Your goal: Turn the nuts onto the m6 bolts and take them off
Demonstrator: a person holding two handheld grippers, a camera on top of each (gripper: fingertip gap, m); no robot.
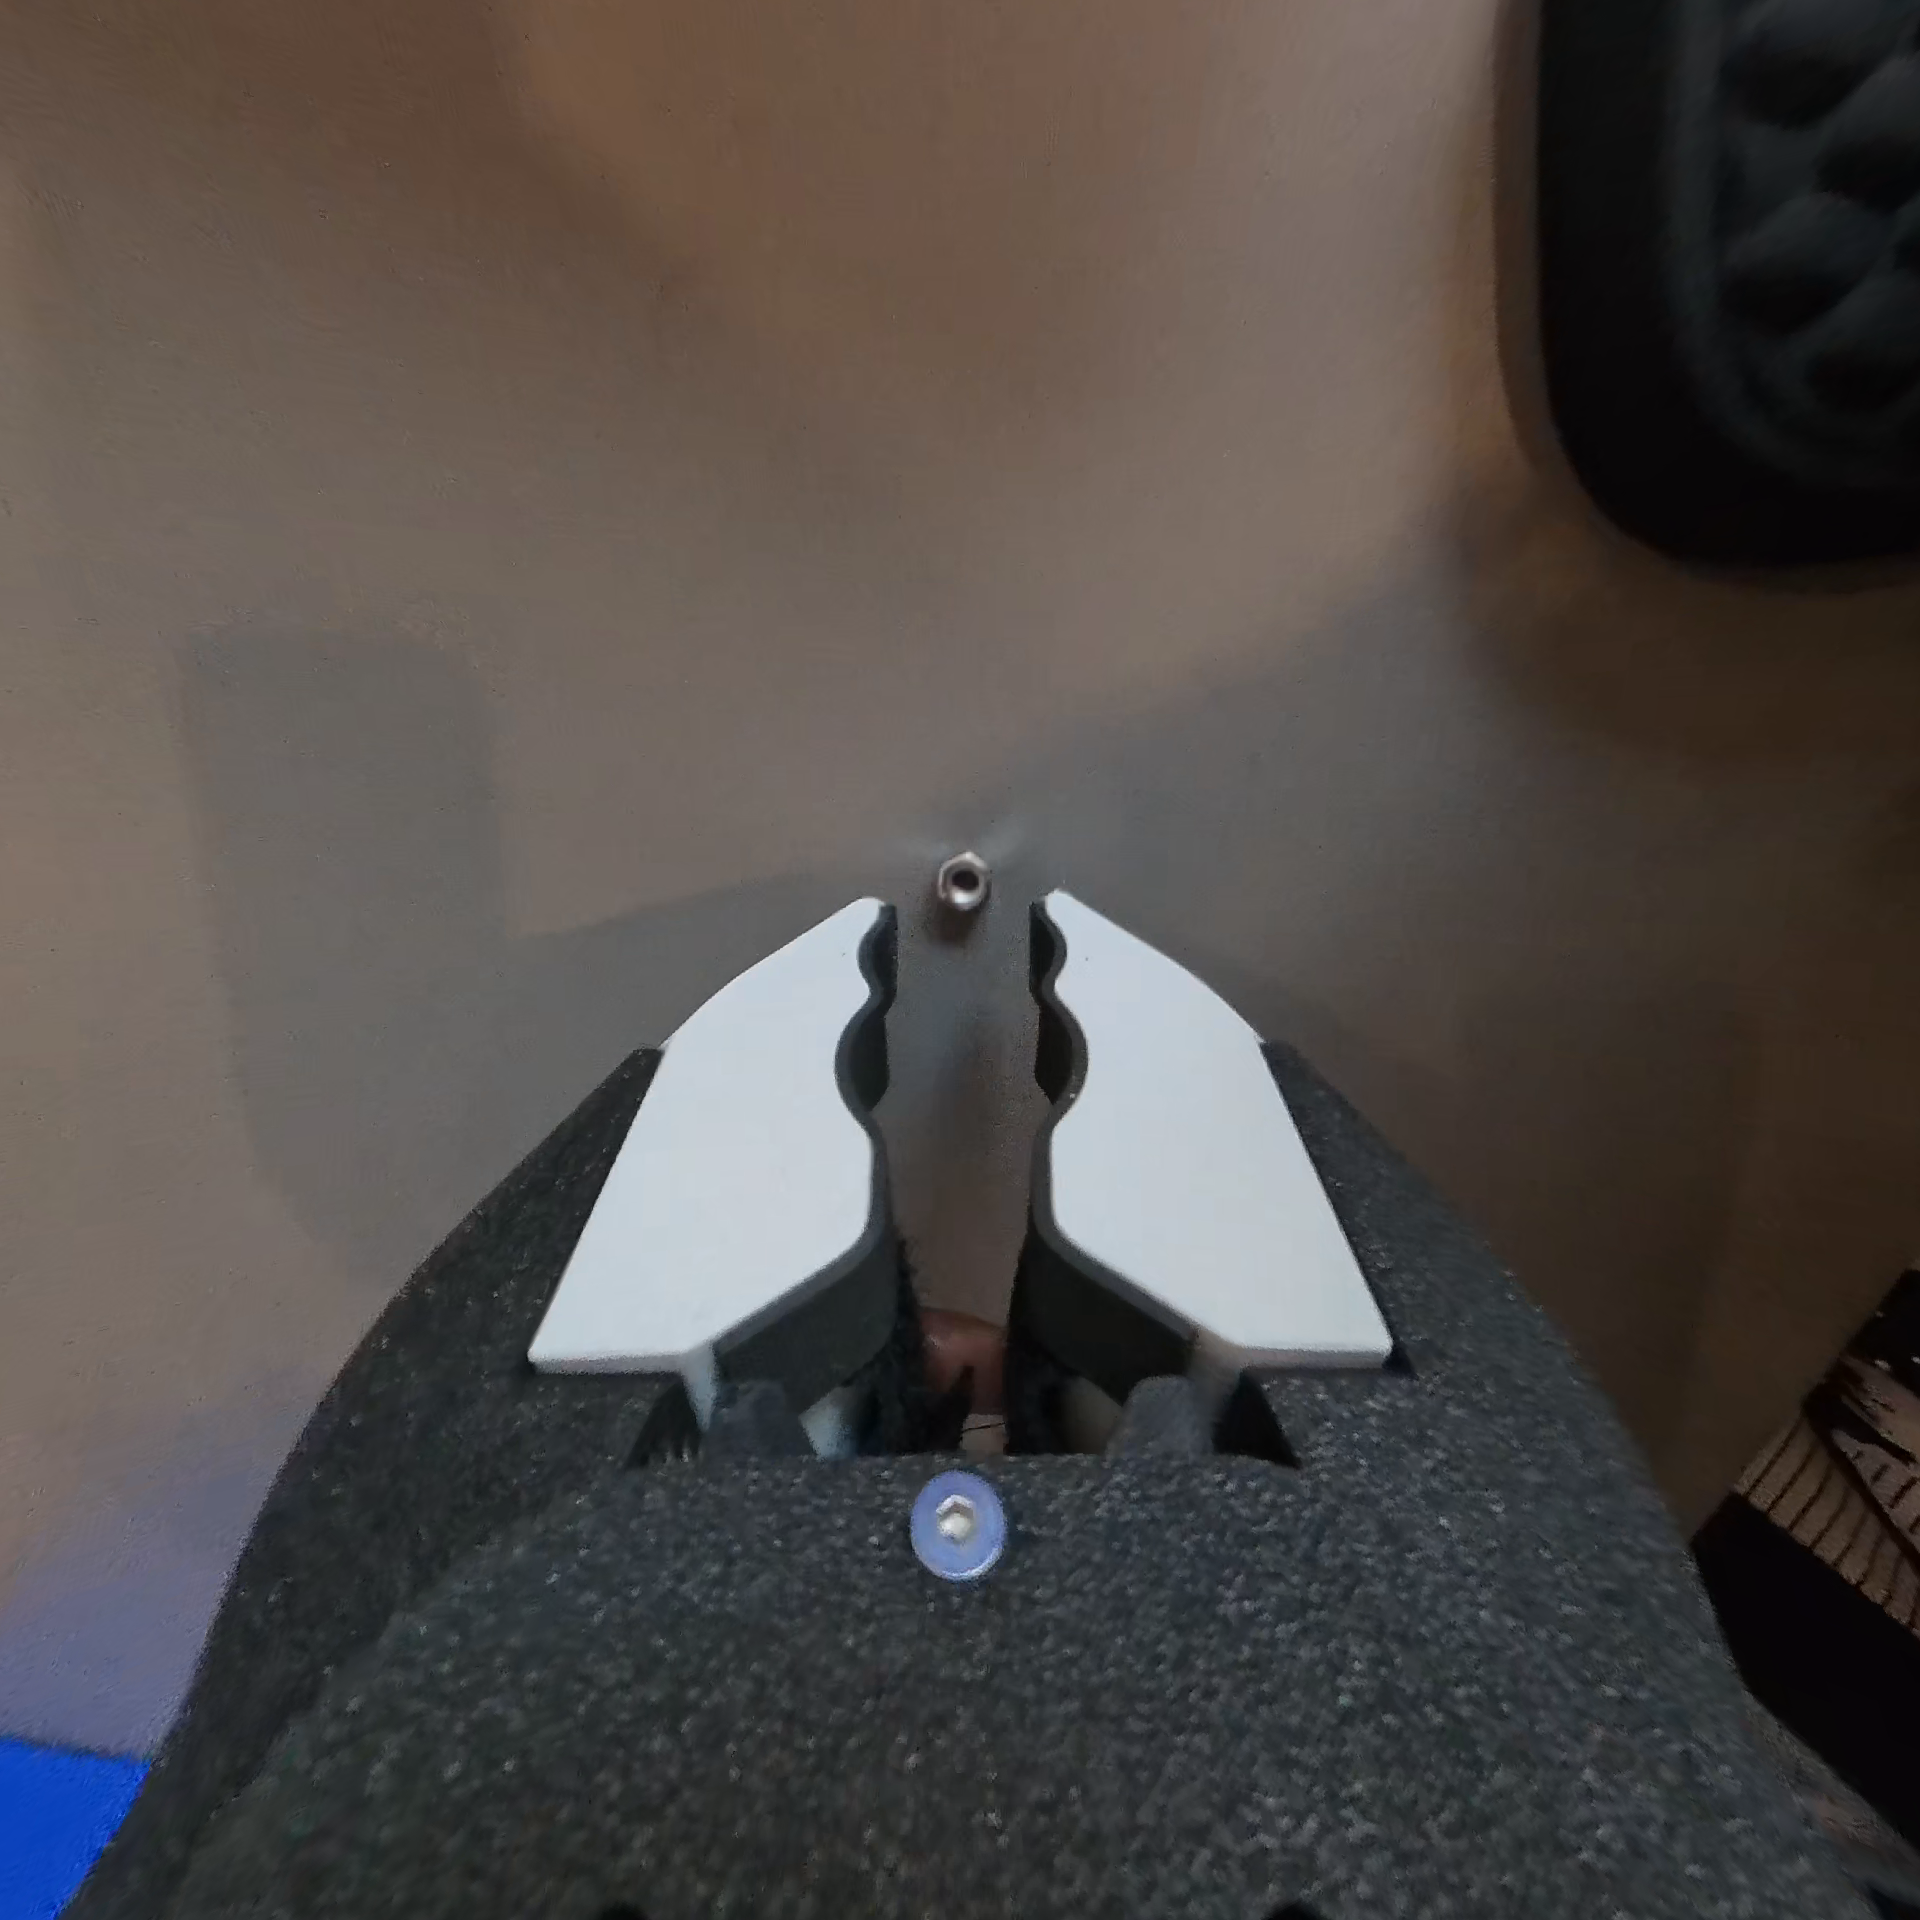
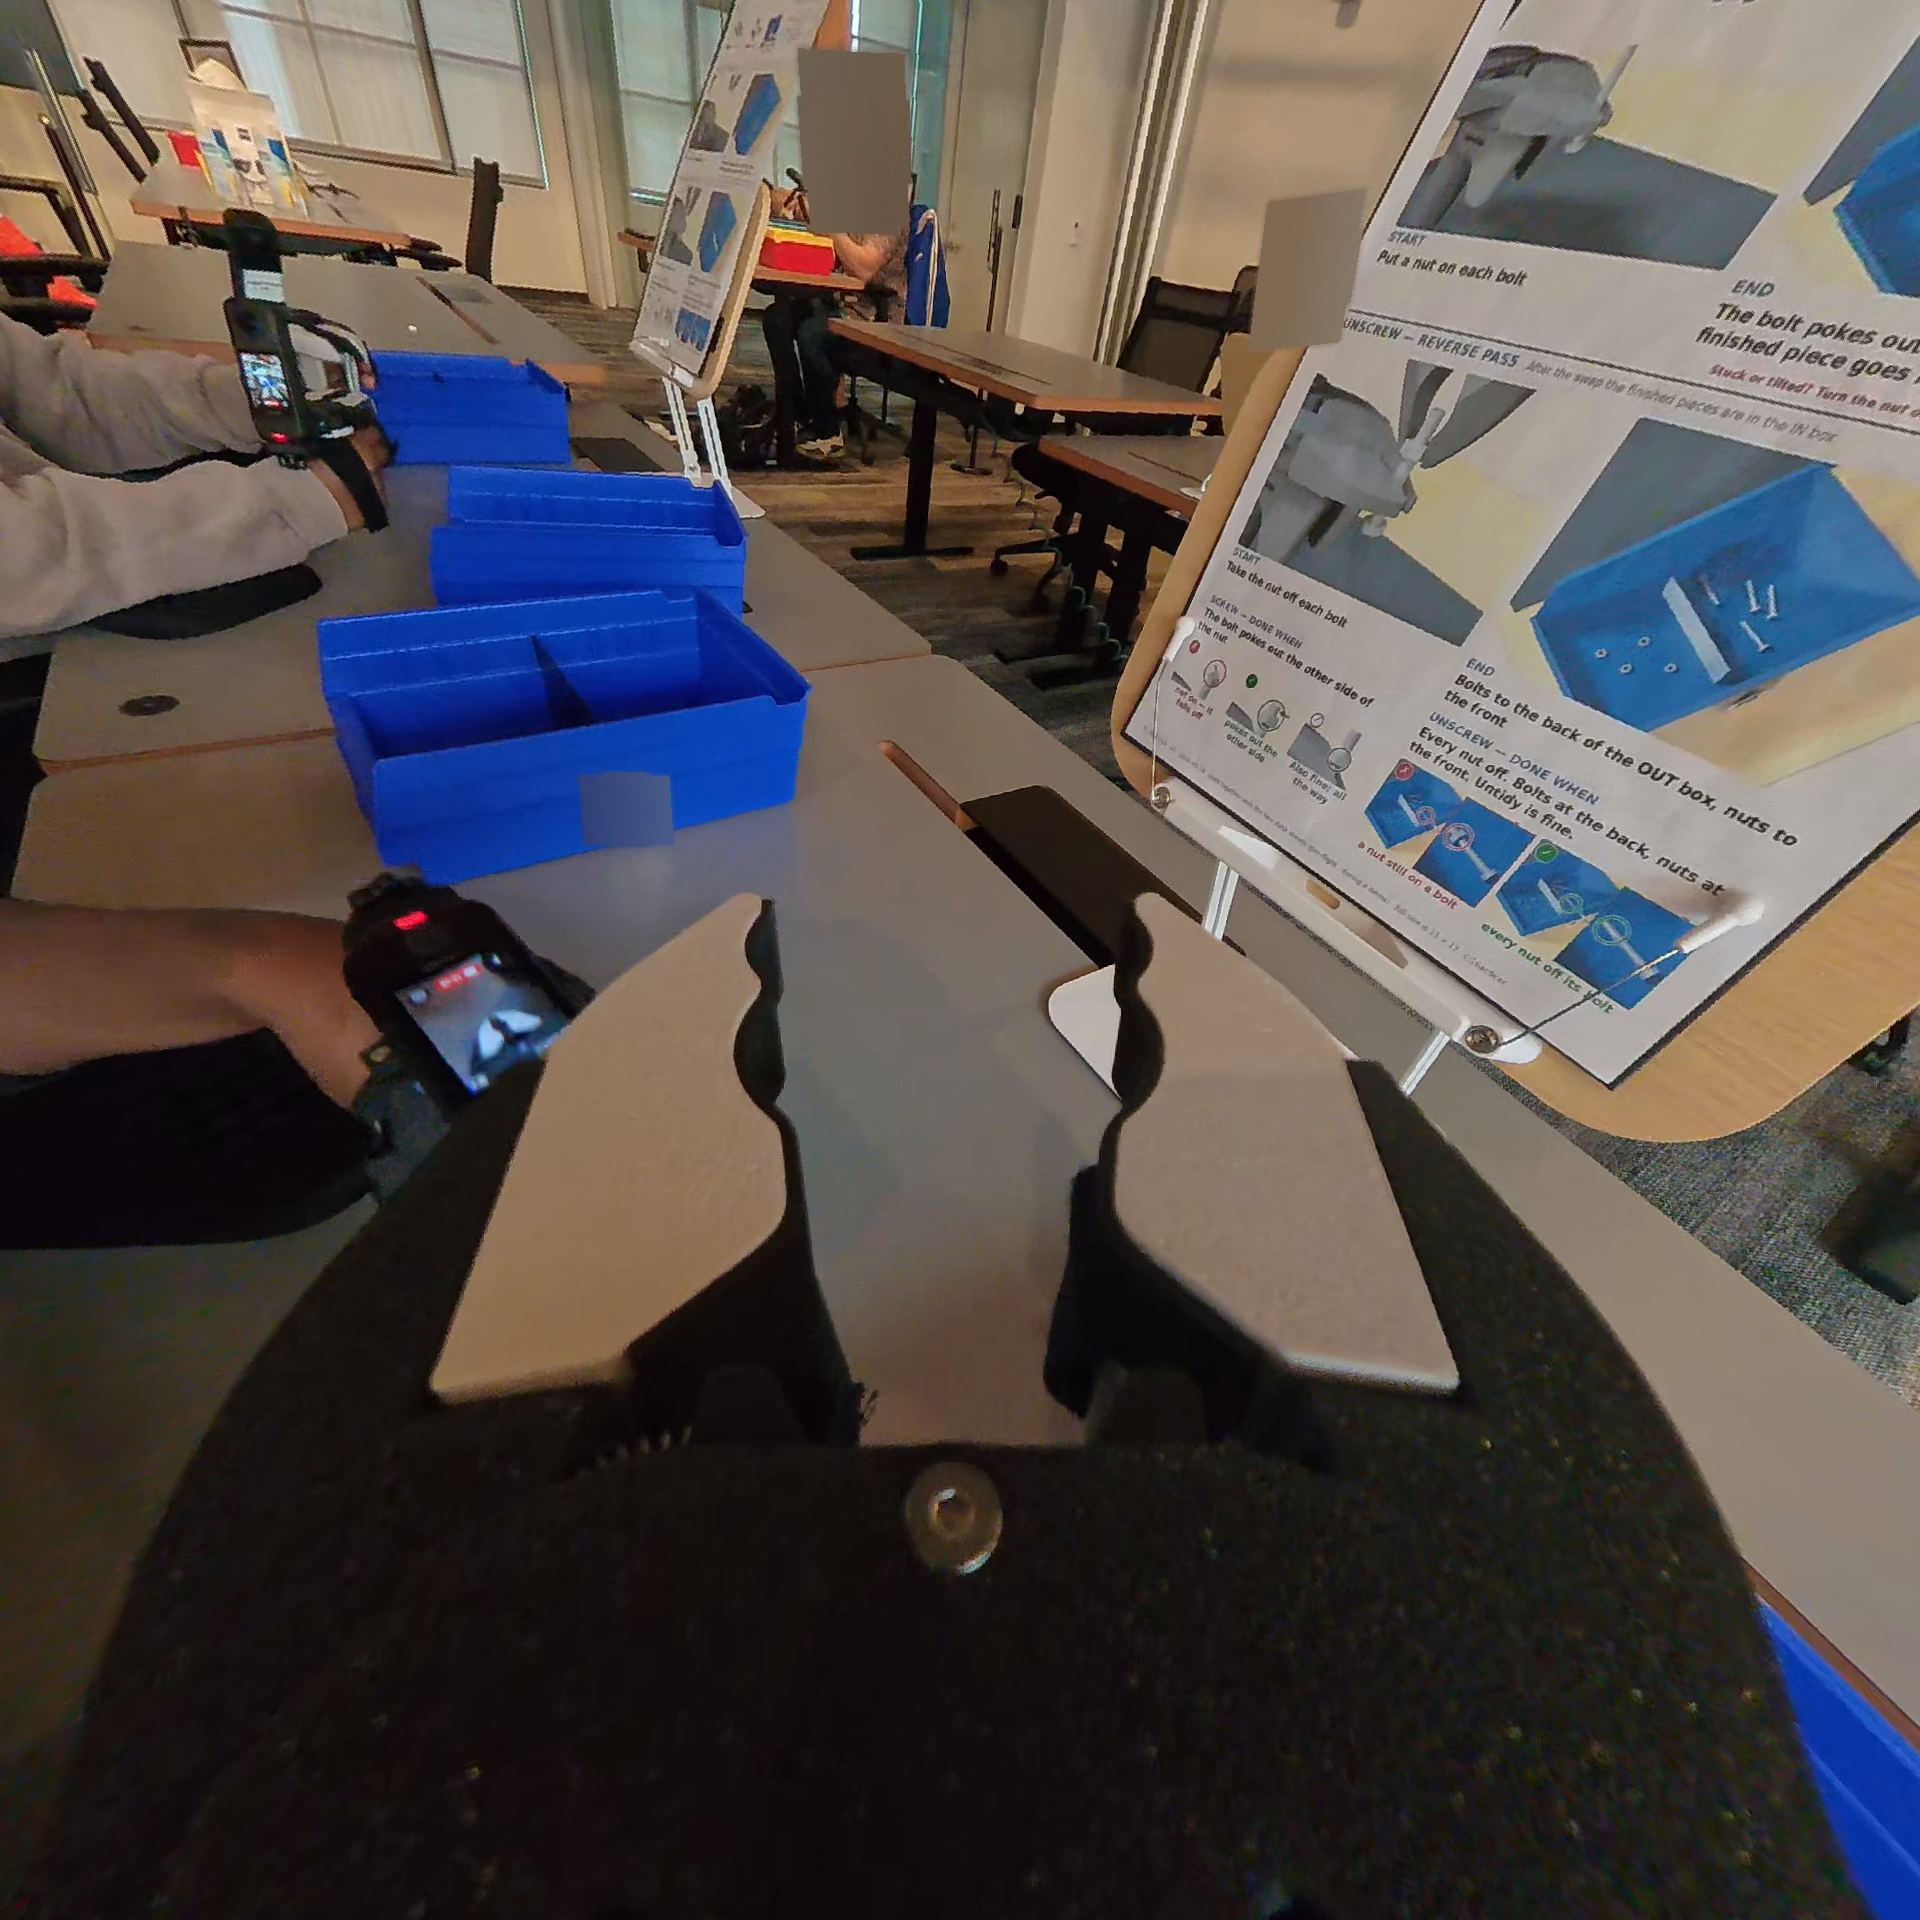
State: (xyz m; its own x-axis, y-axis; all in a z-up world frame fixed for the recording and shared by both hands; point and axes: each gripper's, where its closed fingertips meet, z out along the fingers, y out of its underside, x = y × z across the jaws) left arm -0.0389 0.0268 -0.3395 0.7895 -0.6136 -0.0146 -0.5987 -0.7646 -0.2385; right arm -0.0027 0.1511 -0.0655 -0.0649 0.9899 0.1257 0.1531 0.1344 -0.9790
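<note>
**Nut just past my tips**

My left gripper (image 1: 958, 914) is a little open and holds nothing. The nut (image 1: 960, 888) stands on the table (image 1: 520, 520), just past my tips. I should slide ahead, then pinch softly. My right gripper (image 2: 945, 935) gapes wide, holding nothing. Beyond it, the nearest blue box (image 2: 582, 769) looks empty.

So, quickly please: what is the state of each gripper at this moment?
Left gripper: open, holding nothing; a small metal nut lies on the table just past its fingertips, untouched.
Right gripper: wide open, empty, above the grey table.
</note>
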